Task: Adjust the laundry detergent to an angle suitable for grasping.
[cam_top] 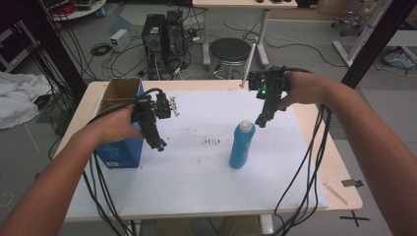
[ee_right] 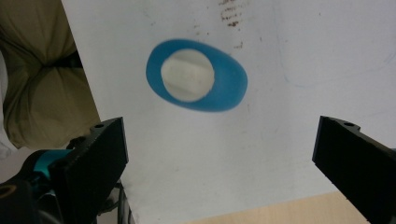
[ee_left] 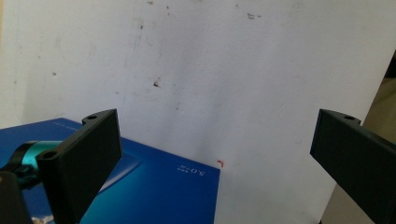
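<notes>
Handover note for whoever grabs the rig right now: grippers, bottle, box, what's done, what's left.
Left gripper: open, holding nothing, hovering over the white sheet beside the blue box.
Right gripper: open, holding nothing, hovering just above and behind the blue bottle, looking down on its white cap.
Bottle: upright on the sheet, cap on, not touched.
Box: at the table's left edge, top flaps open.
Done: nothing gripped so far.
Left: probably lower the right gripper and close on the bottle; where it goes next isn't evident, possibly the box.
</notes>
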The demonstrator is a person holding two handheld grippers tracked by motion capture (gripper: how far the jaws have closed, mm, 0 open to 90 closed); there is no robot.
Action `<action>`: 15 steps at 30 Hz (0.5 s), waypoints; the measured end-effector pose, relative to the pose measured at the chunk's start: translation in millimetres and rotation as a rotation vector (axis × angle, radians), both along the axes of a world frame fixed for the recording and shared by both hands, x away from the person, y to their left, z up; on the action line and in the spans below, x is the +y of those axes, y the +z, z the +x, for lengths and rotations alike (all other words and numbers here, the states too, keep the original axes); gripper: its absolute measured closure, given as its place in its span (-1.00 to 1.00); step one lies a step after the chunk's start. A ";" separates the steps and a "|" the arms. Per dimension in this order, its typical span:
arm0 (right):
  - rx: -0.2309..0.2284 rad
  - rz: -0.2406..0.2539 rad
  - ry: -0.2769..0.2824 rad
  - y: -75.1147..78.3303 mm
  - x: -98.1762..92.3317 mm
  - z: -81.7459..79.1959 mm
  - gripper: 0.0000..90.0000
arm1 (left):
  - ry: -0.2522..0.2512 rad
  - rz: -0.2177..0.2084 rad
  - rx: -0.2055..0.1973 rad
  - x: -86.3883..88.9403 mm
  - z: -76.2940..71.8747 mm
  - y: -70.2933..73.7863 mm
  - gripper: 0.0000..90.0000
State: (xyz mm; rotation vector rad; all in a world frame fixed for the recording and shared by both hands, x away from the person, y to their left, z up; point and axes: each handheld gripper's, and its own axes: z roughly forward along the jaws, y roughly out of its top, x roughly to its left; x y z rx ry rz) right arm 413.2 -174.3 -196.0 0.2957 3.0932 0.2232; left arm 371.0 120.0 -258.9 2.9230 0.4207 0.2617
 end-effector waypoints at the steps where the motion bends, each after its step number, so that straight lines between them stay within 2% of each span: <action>1: 0.003 -0.002 -0.011 -2.3 -9.5 -1.5 -0.95 | 0.000 0.003 0.000 -2.1 1.0 -2.2 -0.95; 3: 0.000 0.000 -0.008 -3.8 -14.3 -1.5 -0.95 | 0.001 0.001 -0.003 -3.0 1.5 -3.0 -0.95; 5: 0.002 0.005 -0.027 -7.1 -28.2 -2.9 -0.95 | 0.004 -0.001 -0.009 -6.1 3.4 -5.0 -0.95; 11: 0.011 0.002 -0.060 -17.4 -48.7 -5.3 -0.95 | 0.019 -0.022 -0.016 -10.1 9.5 -7.5 -0.95; 14: 0.015 0.002 -0.066 -22.0 -54.0 -6.3 -0.95 | 0.043 -0.046 -0.017 -9.6 12.2 -9.0 -0.95; 15: 0.015 0.004 -0.066 -23.5 -55.1 -6.4 -0.95 | 0.075 -0.079 -0.023 -8.5 15.2 -10.3 -0.95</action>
